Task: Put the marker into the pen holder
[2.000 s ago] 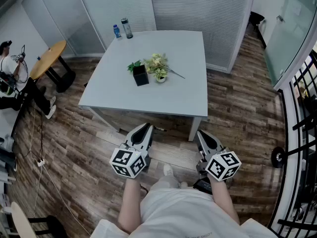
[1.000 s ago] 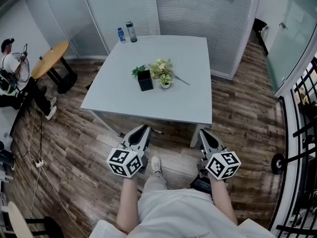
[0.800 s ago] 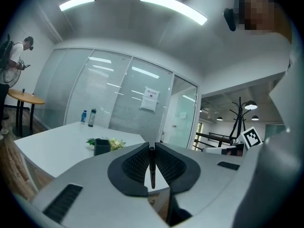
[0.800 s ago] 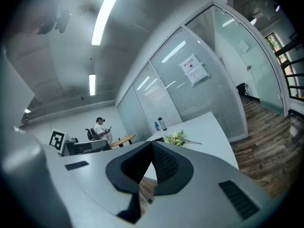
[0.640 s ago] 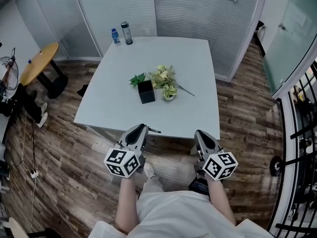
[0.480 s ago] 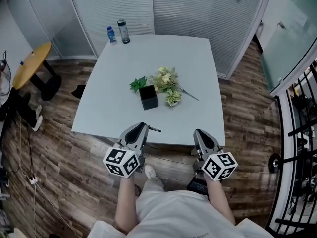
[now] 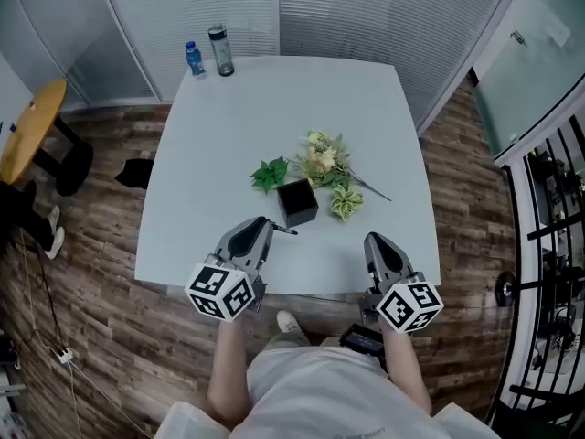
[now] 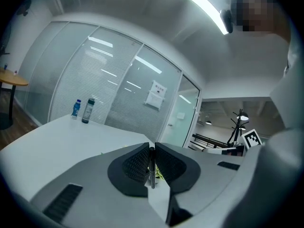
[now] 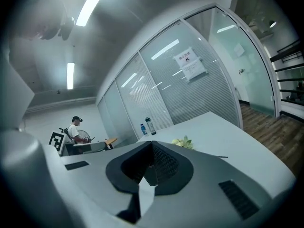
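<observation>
The white table fills the middle of the head view. On it the black square pen holder stands near the front edge, with a spray of artificial flowers touching or just behind it. The left gripper is plainly the nearer one: the holder lies just ahead of its tips and a little to the right, while the right gripper sits well apart off the holder's other side, jaws pressed together on nothing. The left jaws pinch the marker, a thin dark stick that crosses the pads at right angles to the line the jaws point along. From above, its free end pokes out sideways toward the holder, so it probably needs tipping end-down over the opening. In the left gripper view the jaws cover the holder almost entirely, with only a few leaves showing behind. The holder's mouth reads as plain black from above, so what is inside cannot be told, nor which end of the marker bears the cap.
</observation>
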`<state>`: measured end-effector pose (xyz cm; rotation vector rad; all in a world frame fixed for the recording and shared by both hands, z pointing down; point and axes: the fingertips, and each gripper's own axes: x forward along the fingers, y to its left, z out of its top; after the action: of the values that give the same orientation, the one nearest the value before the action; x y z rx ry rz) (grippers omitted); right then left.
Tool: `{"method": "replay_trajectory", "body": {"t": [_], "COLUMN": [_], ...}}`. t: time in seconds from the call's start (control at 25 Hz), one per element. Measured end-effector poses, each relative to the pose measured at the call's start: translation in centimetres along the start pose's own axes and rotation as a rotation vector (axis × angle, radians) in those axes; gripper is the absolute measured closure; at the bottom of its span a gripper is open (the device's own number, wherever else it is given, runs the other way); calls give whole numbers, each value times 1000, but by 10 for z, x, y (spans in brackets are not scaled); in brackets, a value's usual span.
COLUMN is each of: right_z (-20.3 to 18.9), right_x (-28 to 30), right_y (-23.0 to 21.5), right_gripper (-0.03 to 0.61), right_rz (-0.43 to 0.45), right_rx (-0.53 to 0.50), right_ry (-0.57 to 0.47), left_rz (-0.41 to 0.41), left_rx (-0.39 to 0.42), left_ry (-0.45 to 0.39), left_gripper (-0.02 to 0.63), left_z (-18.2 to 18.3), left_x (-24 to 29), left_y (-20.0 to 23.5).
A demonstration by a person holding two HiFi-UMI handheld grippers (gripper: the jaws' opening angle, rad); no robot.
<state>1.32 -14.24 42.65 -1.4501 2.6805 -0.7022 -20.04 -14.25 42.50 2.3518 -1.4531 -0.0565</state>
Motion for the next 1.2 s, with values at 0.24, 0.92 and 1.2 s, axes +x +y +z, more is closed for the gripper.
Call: {"method": "replay_trajectory", "body": {"t": [0.24, 0.92, 1.2], "right_z": [2, 2, 2], "right_x": [20, 38, 56], "right_y": [5, -25, -44], "right_gripper": [562, 563, 563], "right_rz": [-47, -89, -102], "right_rx": [3, 36, 48], "right_ry": [-9, -20, 0], "left_rz": [-45, -59, -58], "left_rx": [10, 71, 91], "left_ry": [25, 57, 100], "left_gripper": [571, 571, 571], "left_z": [8, 13, 3], "left_x": [14, 51, 80], "left_y": [25, 36, 44]}}
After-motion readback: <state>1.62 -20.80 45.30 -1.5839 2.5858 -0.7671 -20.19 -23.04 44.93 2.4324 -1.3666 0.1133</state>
